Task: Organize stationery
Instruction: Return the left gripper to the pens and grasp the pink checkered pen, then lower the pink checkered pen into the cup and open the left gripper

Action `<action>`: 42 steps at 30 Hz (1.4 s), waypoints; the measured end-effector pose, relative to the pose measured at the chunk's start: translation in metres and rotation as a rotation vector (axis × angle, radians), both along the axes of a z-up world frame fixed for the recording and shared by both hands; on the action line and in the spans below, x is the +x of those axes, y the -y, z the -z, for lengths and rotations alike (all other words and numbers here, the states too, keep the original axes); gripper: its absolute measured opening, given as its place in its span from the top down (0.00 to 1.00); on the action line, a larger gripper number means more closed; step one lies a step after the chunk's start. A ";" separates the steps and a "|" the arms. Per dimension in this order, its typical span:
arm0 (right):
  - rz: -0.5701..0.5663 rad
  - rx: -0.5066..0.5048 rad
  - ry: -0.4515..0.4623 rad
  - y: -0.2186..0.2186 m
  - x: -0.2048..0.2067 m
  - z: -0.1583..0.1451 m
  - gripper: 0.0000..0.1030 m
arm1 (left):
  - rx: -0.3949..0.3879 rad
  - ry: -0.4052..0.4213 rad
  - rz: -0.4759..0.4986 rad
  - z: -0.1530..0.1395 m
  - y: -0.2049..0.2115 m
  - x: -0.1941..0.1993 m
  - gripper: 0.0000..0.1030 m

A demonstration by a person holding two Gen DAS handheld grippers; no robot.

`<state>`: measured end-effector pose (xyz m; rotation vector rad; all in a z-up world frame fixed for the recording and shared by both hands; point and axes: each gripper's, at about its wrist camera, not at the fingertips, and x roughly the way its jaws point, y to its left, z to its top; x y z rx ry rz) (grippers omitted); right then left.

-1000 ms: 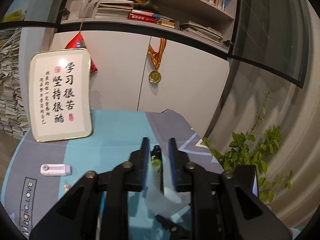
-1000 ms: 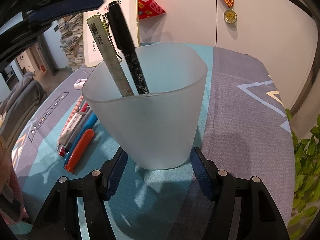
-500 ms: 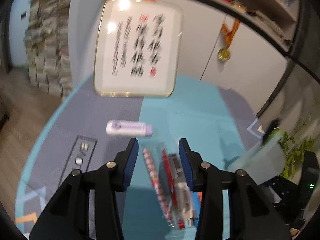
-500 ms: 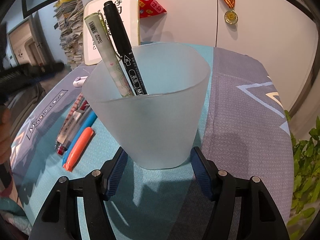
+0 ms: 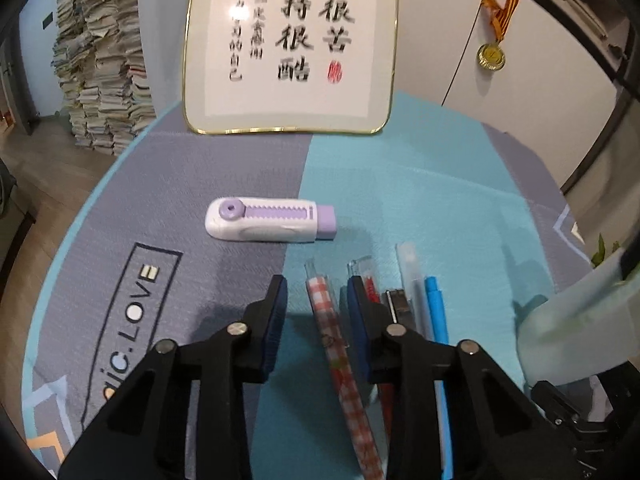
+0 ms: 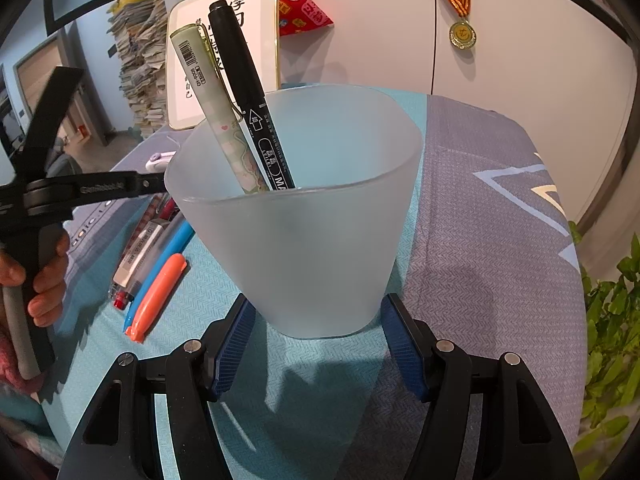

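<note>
Left gripper (image 5: 316,294): pointing down at the table (image 5: 440,200), jaws have just been closing, now a narrow gap. Checked pen (image 5: 340,360) lies between the pads. Whether either pad touches it, can't tell; it looks to be lying flat on the cloth, not lifted.

Left wrist view, left to right:
- "LOVE" print (image 5: 132,320) on the grey part of the cloth.
- Purple-white eraser (image 5: 272,224) just beyond the fingertips, lying crosswise, apart from the pens.
- Checked pen, then red pen (image 5: 370,280) partly behind the right pad, then a clip pen (image 5: 400,306), clear pen (image 5: 412,272), blue pen (image 5: 438,312). All side by side, roughly parallel, pointing away from the camera.
- Cup (image 5: 576,328) at the right edge, blurred.
- Back: paper stacks (image 5: 104,60) left, framed calligraphy (image 5: 292,48) standing at the table's far edge, medal (image 5: 491,56) on the cabinet.

Right gripper (image 6: 316,338): jaws wide, closed on the cup (image 6: 304,232) near its base, a blue pad against each side. Cup upright on the table.

Right wrist view, left to right:
- Hand (image 6: 44,276) on the left gripper's handle, its black frame (image 6: 80,190) reaching toward the pens.
- Pen row left of the cup; orange marker (image 6: 158,296) nearest the camera.
- Eraser (image 6: 158,160) beyond them, partly hidden.
- In the cup: green pen (image 6: 216,108) and black marker (image 6: 248,92), both leaning left against the rim.
- Plant (image 6: 612,320) at the right edge.
</note>
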<state>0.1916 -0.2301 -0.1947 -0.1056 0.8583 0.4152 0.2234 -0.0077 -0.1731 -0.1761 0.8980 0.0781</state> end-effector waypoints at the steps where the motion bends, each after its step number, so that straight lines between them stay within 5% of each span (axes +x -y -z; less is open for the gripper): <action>1: 0.000 0.000 0.000 0.000 0.000 0.000 0.35 | 0.014 0.011 -0.005 0.000 0.001 0.000 0.77; 6: 0.000 -0.001 0.000 0.000 -0.001 0.000 0.35 | 0.042 0.009 -0.010 0.000 0.003 0.006 0.77; 9: 0.000 0.000 0.000 0.000 -0.001 0.000 0.35 | 0.067 0.006 0.003 0.000 0.008 0.006 0.88; 13: 0.000 -0.001 0.000 0.000 -0.001 0.000 0.35 | 0.014 0.015 0.017 -0.005 0.007 0.000 0.88; 42: 0.000 -0.002 0.000 0.000 -0.001 0.000 0.35 | 0.006 0.362 0.181 -0.116 0.048 -0.077 0.89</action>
